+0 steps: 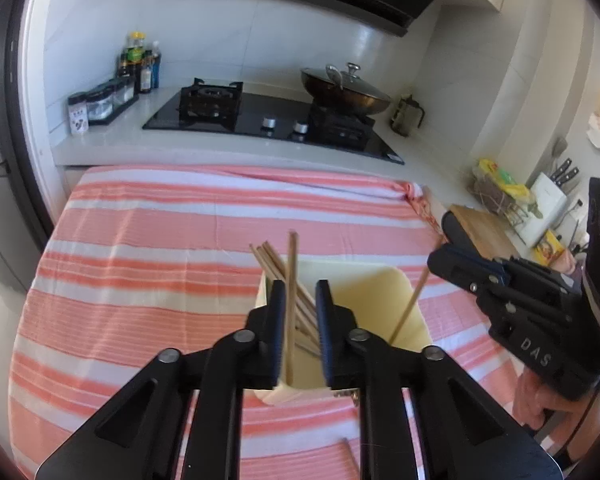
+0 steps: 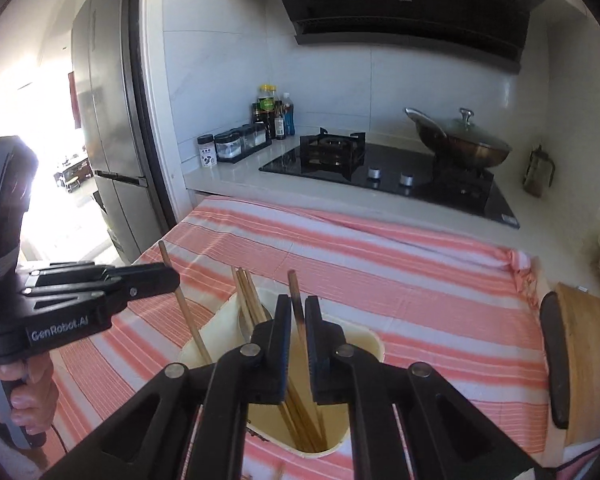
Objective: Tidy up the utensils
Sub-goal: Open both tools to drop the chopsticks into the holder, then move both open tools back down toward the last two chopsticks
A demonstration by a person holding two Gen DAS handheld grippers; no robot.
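Both grippers angled down over holder.

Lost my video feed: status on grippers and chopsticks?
Left gripper open, chopstick loose between pads. Right gripper around another chopstick, grip unclear. Both over holder. Nothing blocking.

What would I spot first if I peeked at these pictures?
First, the cream utensil holder on the pink-striped cloth, with wooden chopsticks poking out. Two black grippers hover over it: the left gripper and the right gripper each have one chopstick standing between their fingers. Behind, a lidded wok sits on the black stove.
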